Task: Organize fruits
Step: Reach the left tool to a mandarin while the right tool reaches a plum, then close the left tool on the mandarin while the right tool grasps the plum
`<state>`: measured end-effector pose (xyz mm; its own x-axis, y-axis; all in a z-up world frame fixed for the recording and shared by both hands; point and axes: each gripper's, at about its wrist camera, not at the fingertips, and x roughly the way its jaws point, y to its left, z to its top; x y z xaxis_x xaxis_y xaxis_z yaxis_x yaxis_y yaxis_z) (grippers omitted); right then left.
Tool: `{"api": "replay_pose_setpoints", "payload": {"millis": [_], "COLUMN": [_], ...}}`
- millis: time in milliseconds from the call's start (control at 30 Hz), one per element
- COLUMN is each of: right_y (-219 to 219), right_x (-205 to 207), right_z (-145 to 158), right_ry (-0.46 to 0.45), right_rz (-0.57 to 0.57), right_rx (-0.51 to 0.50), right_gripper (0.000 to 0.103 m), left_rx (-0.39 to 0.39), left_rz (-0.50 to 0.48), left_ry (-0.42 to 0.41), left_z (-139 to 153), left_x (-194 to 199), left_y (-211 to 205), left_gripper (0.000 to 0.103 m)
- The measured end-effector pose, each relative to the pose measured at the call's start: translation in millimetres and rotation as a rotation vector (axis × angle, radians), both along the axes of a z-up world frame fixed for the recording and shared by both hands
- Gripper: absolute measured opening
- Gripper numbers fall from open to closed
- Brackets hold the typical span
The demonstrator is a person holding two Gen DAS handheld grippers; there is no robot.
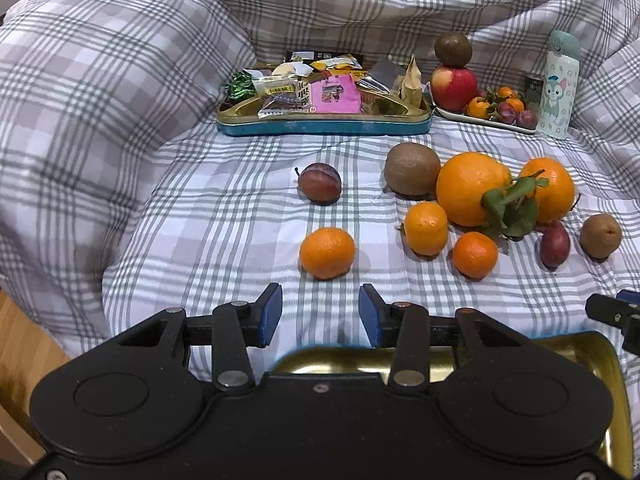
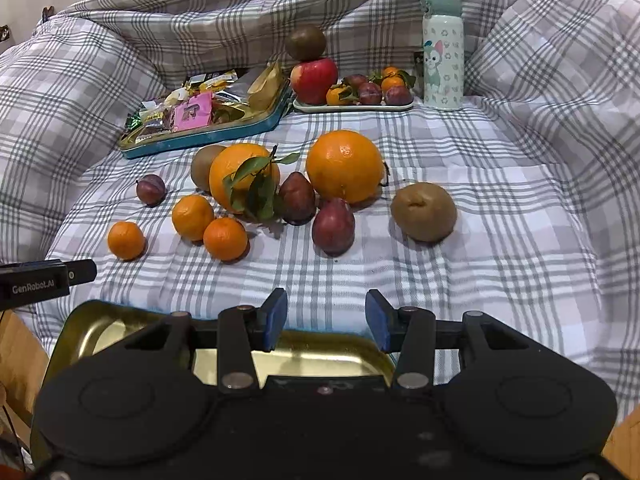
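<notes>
While both tongs (image 1: 320, 314) (image 2: 326, 320) gape, gold tray (image 2: 96, 330) bare; teal tin (image 1: 324, 126) holds snacks.

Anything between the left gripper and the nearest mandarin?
Nothing: in the left wrist view only bare plaid sheet separates the left gripper from the mandarin.
</notes>
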<state>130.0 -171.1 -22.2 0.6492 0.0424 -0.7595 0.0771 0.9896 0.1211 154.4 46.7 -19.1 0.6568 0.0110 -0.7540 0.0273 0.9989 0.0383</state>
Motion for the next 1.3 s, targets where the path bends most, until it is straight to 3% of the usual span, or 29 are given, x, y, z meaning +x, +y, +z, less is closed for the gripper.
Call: {"api": "replay_pose_setpoints", "payload": {"millis": [667, 1300], "right_y": [5, 3], "right_x": [60, 92], "right_z": [-23, -42], "right_ry": [0.019, 0.049], "right_rz": [-0.003, -0.027], "right_rx": [-0.024, -0.035], "right_gripper": [0.047, 0.047], "left_rx": [0.027, -0.031], "left_rz": [-0.068, -0.054], "left_ry": [0.036, 0.097], "left_z": [-24, -41], "left_x": [52, 86], "left_y": [-4, 2], "left_gripper": [0.051, 0.051]}}
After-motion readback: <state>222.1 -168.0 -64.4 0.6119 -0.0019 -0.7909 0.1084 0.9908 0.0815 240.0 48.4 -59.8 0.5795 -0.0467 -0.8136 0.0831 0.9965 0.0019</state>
